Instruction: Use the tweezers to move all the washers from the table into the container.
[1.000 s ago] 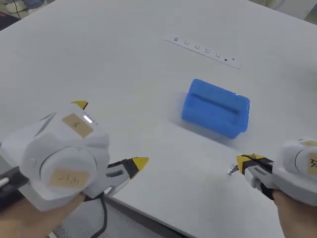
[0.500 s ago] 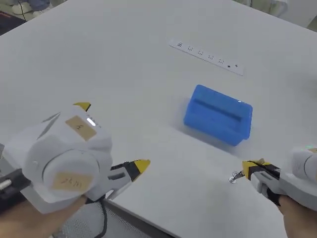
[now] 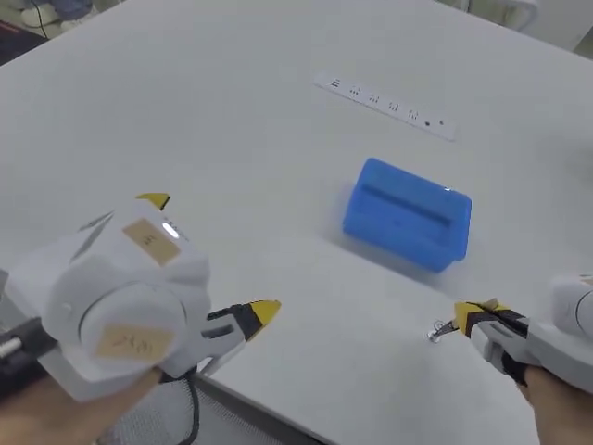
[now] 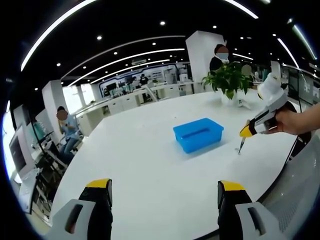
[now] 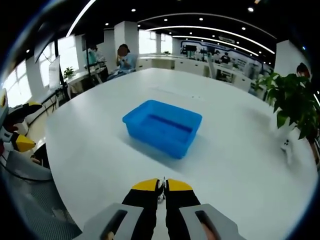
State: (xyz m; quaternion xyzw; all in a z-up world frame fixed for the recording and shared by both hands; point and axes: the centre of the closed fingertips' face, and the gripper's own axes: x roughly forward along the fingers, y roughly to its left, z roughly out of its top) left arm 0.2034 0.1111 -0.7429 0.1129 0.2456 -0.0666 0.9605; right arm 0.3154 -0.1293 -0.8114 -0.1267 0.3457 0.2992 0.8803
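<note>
A blue rectangular container (image 3: 408, 215) stands on the white table, also seen in the left gripper view (image 4: 198, 134) and the right gripper view (image 5: 162, 127). My right gripper (image 3: 477, 311) is at the near right, shut on thin metal tweezers (image 3: 438, 330) whose tips point down close to the tabletop in front of the container. The tweezers (image 5: 161, 192) sit between its closed yellow-tipped jaws. From the left gripper view, the right gripper (image 4: 248, 129) and tweezers (image 4: 240, 147) appear right of the container. My left gripper (image 3: 208, 255) hovers at the near left, open and holding nothing.
A flat white power strip (image 3: 384, 107) lies on the table beyond the container. A potted plant (image 5: 292, 107) stands at the far right side of the table. The table's near edge (image 3: 278, 408) runs below the left gripper. People sit at desks in the background.
The head camera has tipped slightly, shifting the picture down. The right gripper with the tweezers has drifted a little toward the near right; the left gripper keeps its place.
</note>
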